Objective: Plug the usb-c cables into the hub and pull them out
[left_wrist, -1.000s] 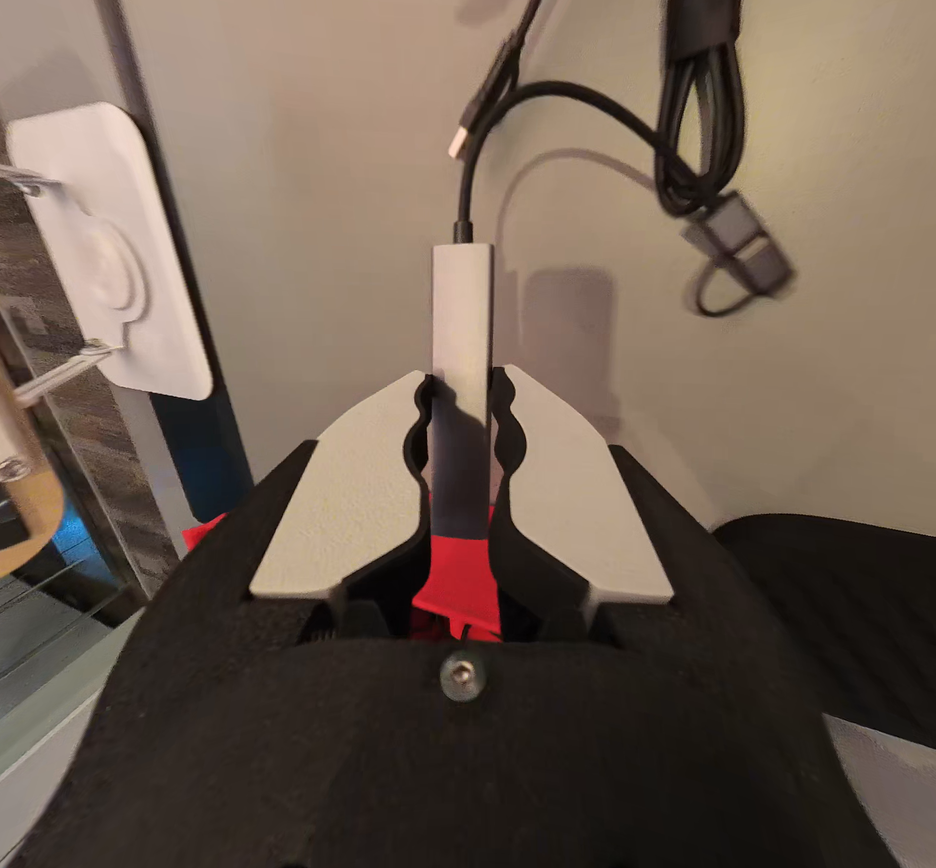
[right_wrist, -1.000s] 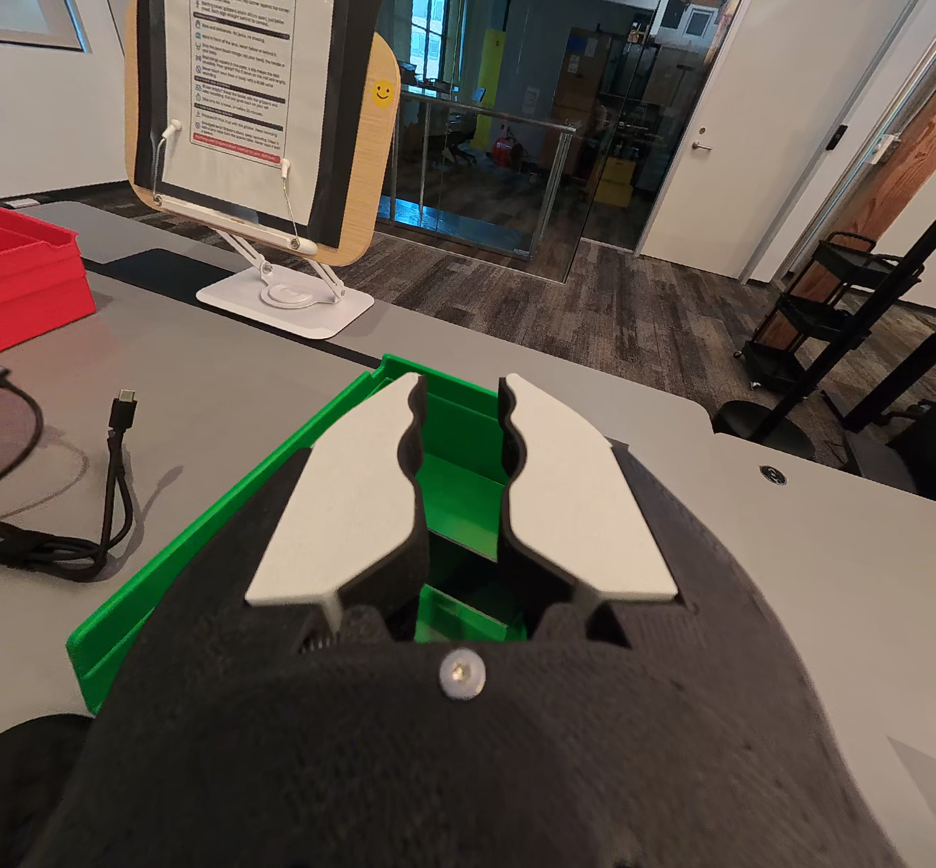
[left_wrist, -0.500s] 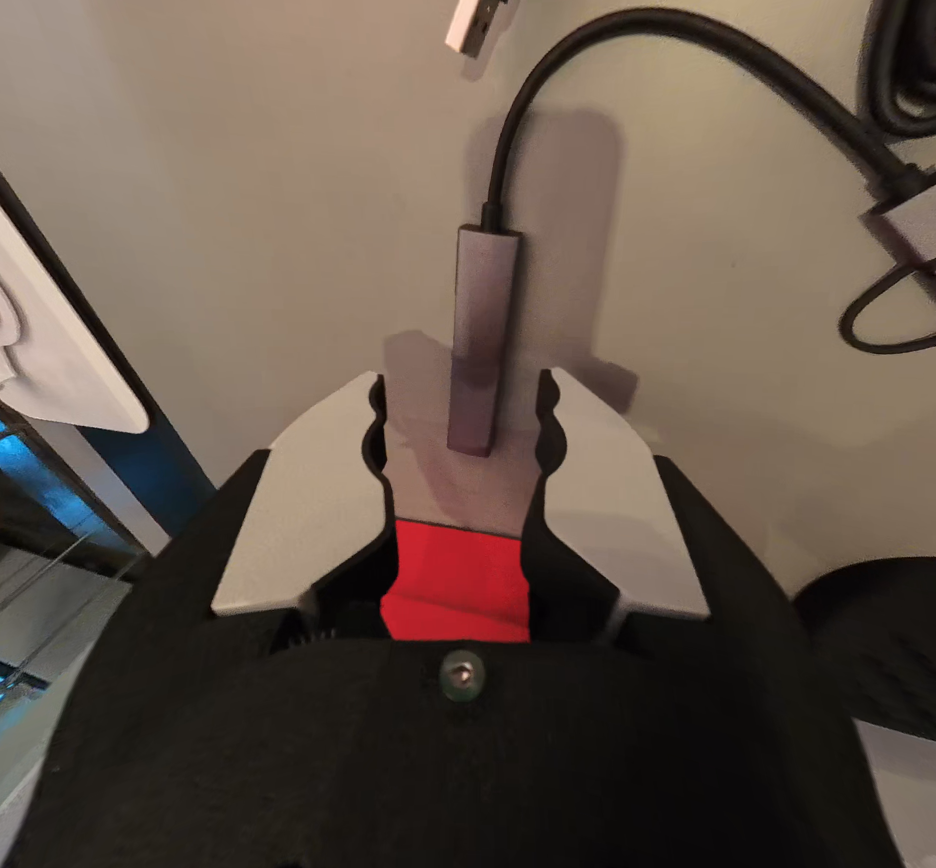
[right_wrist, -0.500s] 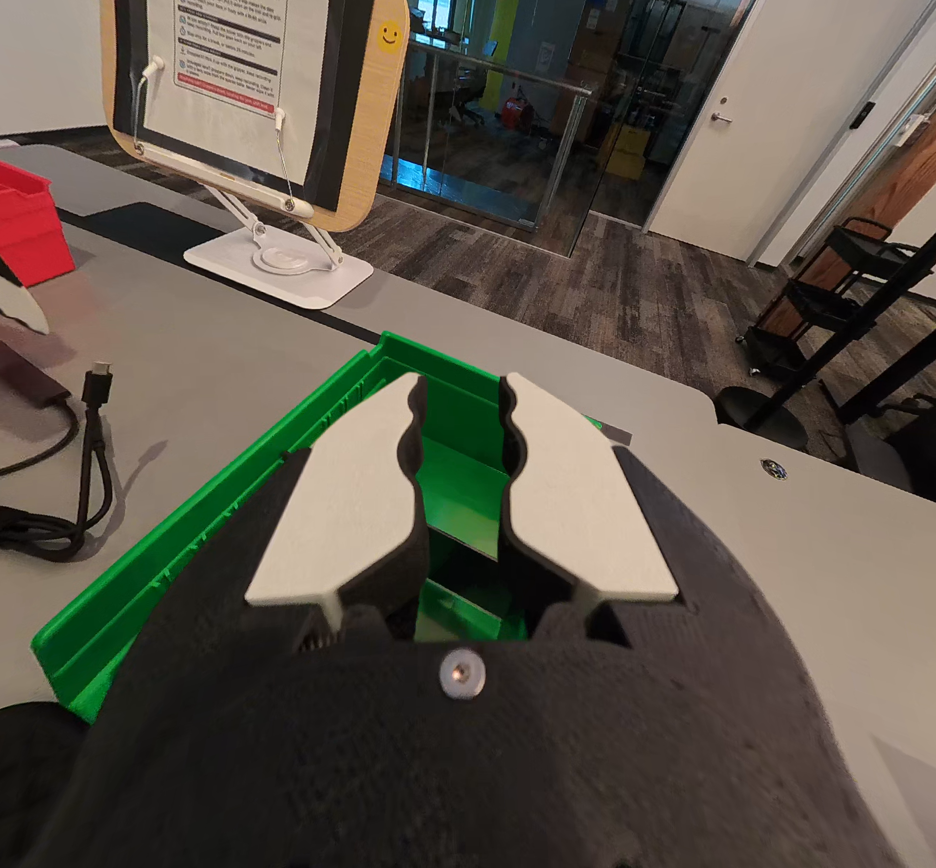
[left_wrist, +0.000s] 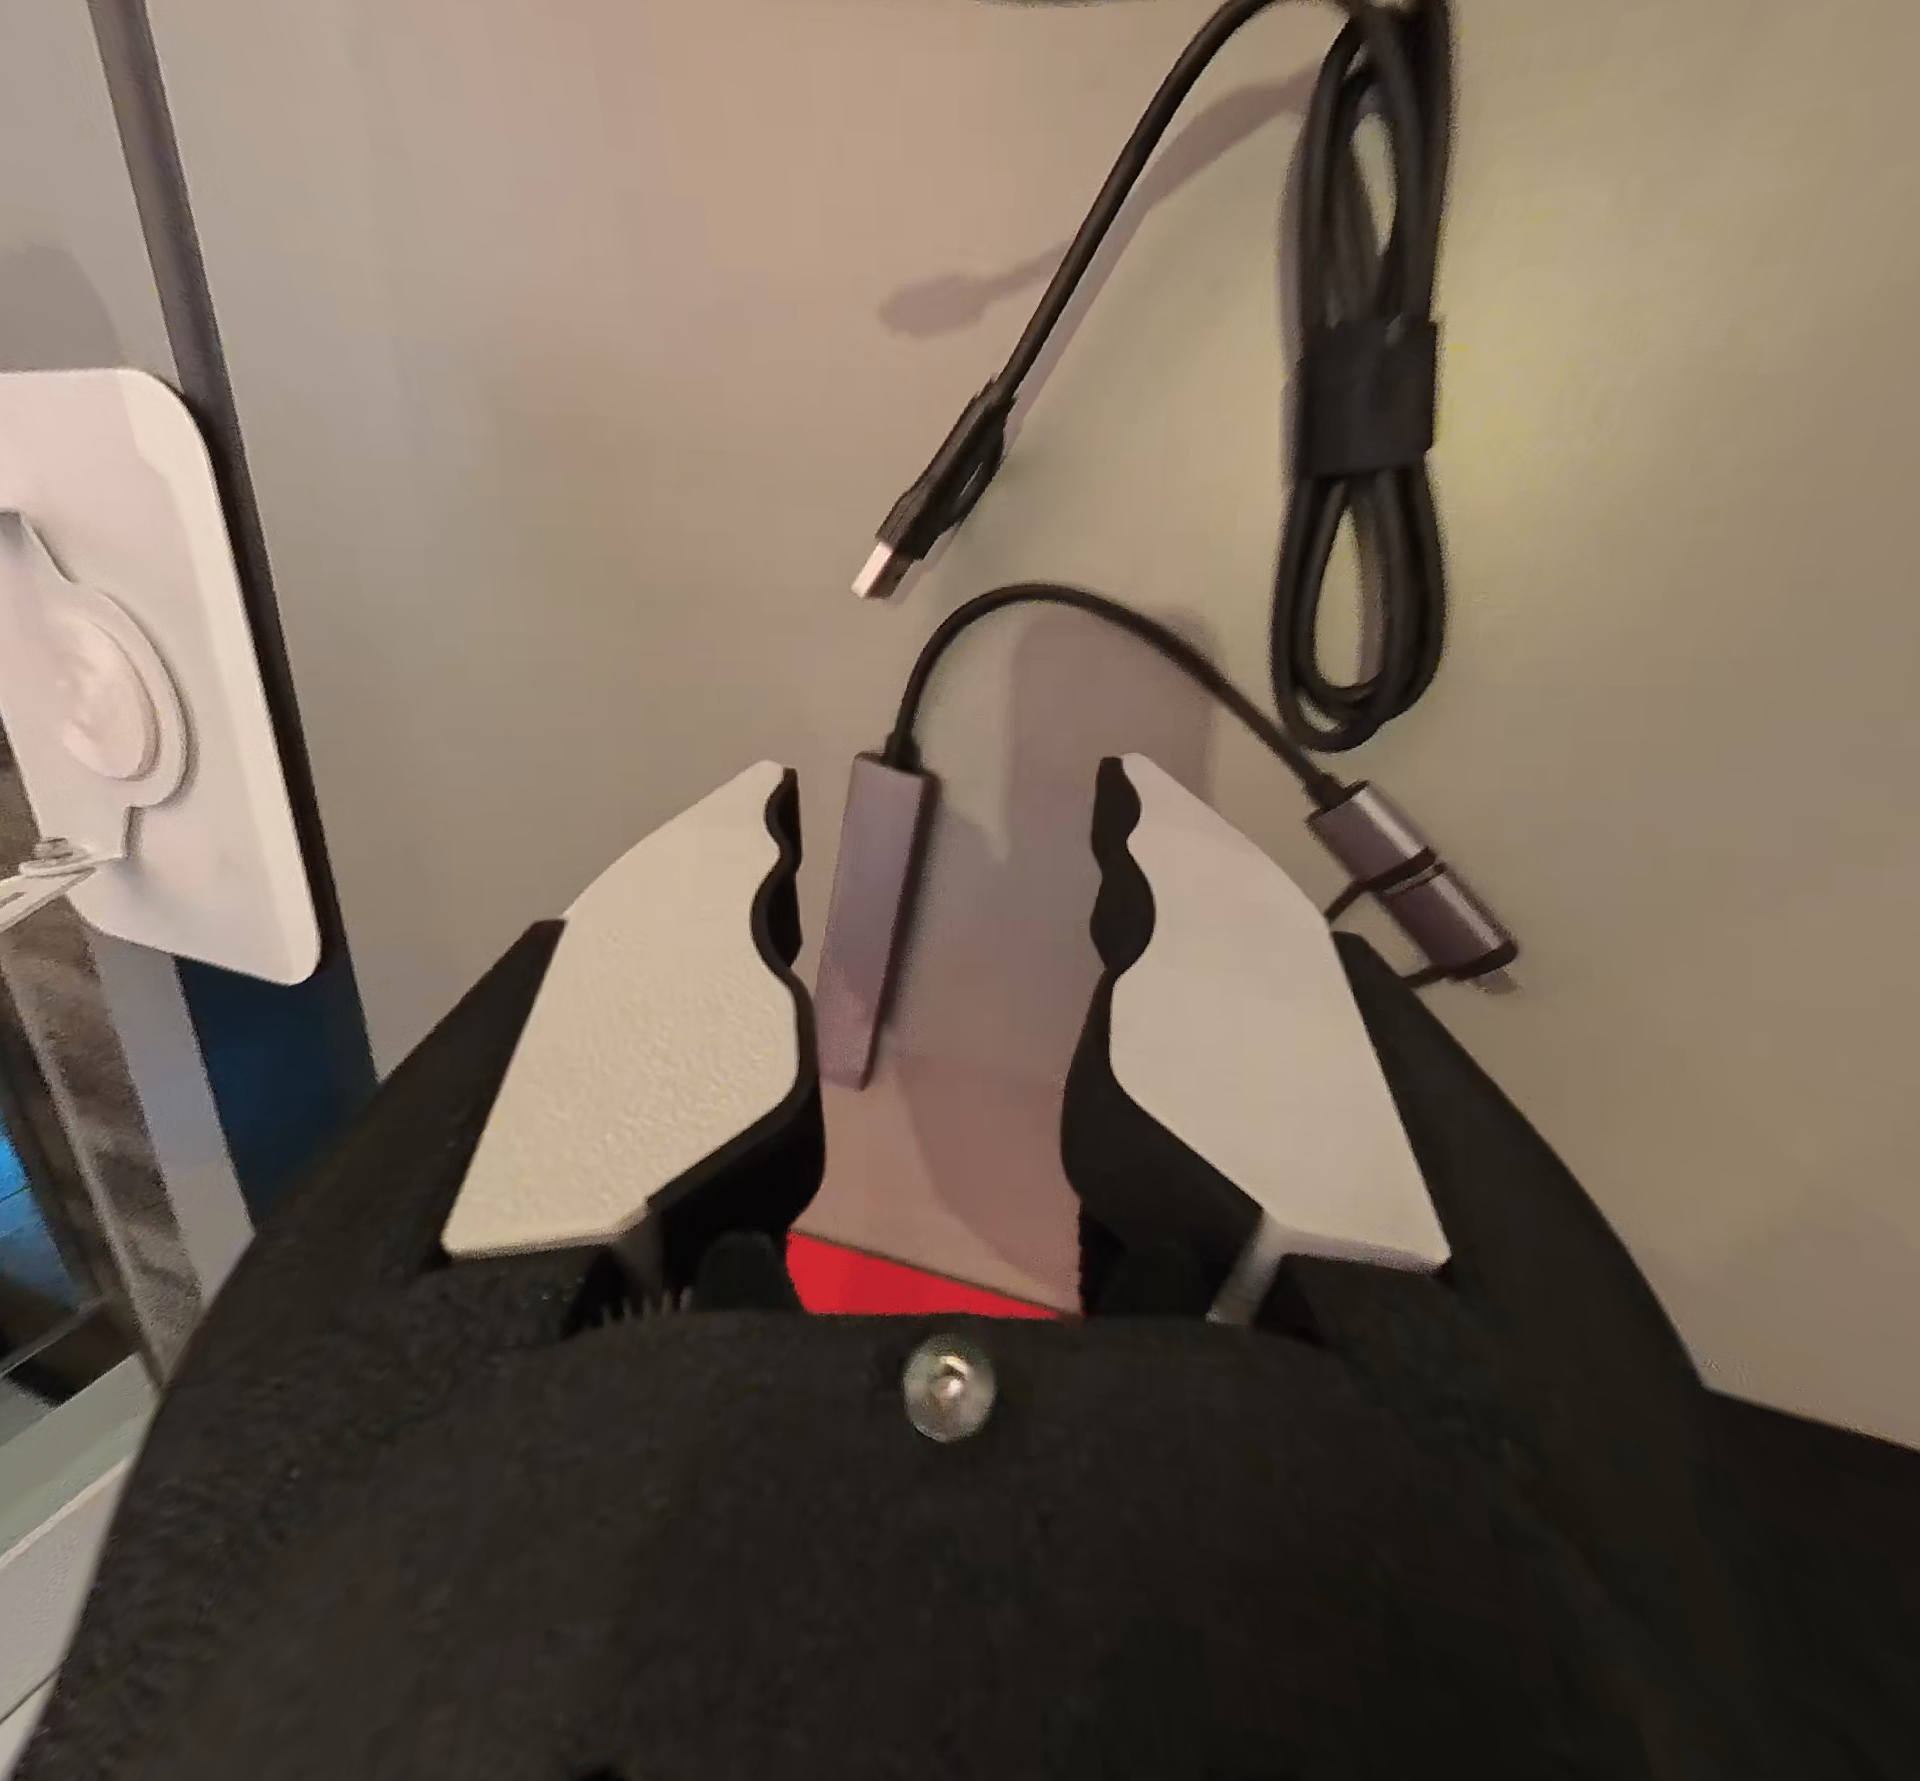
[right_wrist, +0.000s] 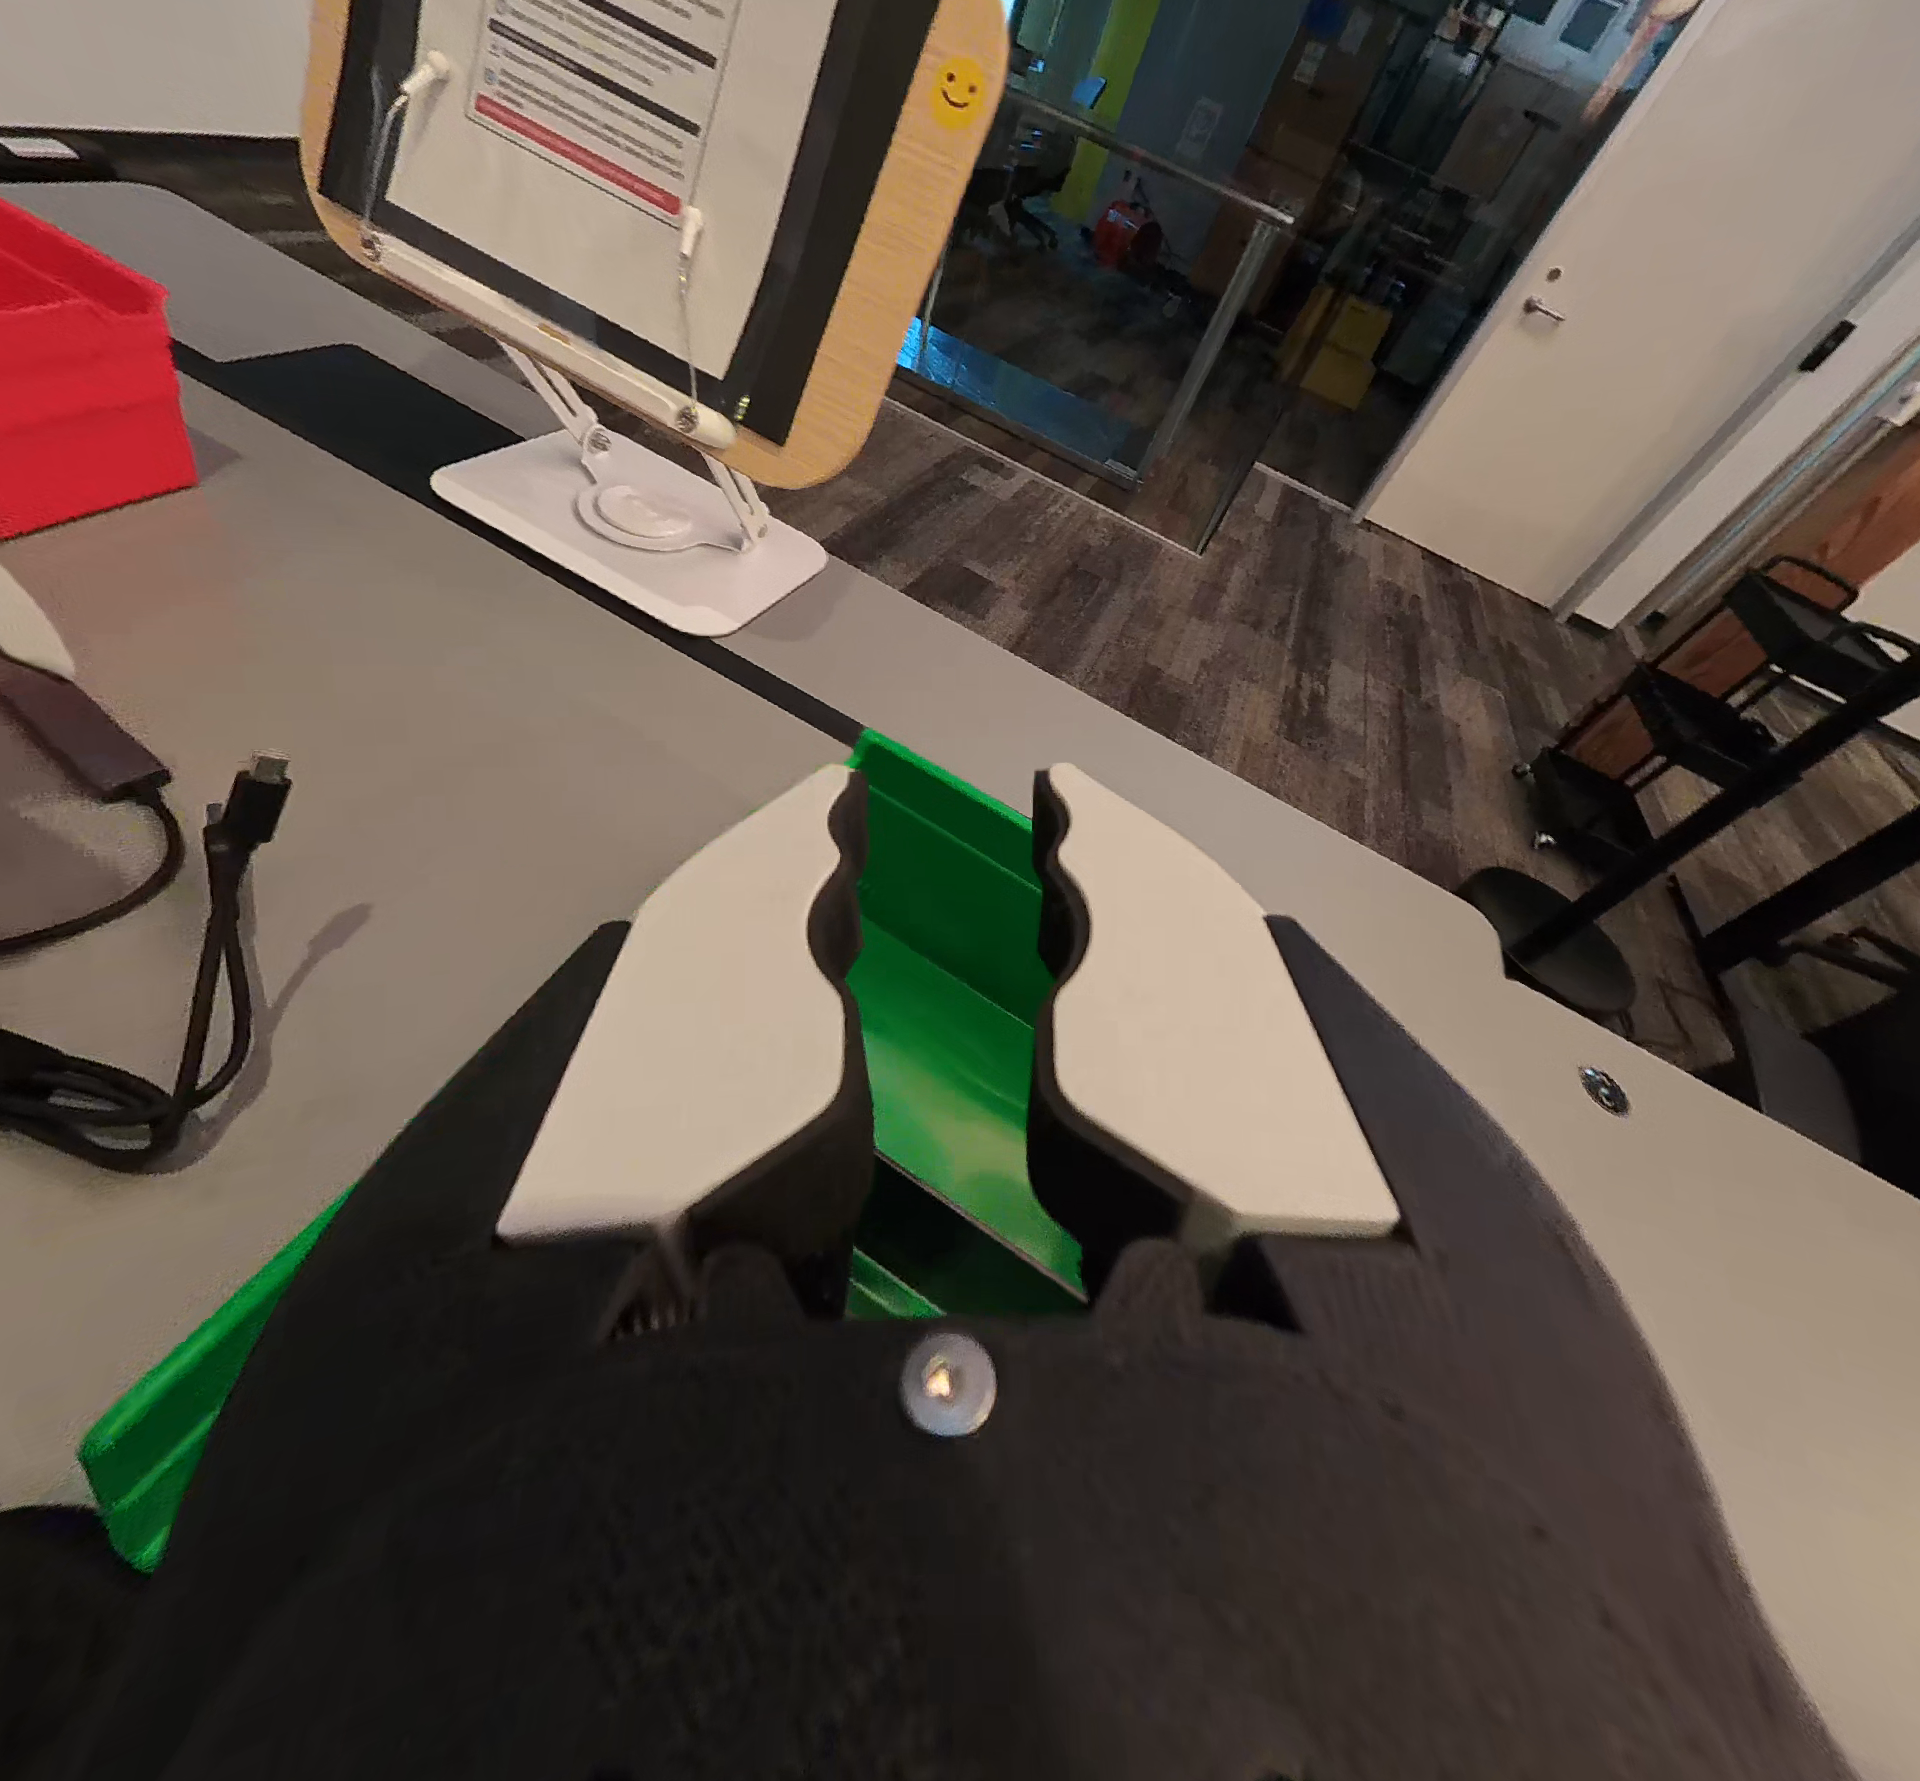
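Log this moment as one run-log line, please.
left claw: open, straddling hub on table | right claw: open, empty, over green bin | cables: unplugged

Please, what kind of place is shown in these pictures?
Probably an office or lab workspace: a grey table with a document stand, a glass partition and a white door behind it, and a black cart on the floor.

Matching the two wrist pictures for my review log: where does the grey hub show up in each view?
Left wrist view: the hub lies centre frame on the table, between the open fingers of the left gripper, close to the left one.
Right wrist view: only one end of the hub shows at the far left edge.
Shared landmark: the white stand base.
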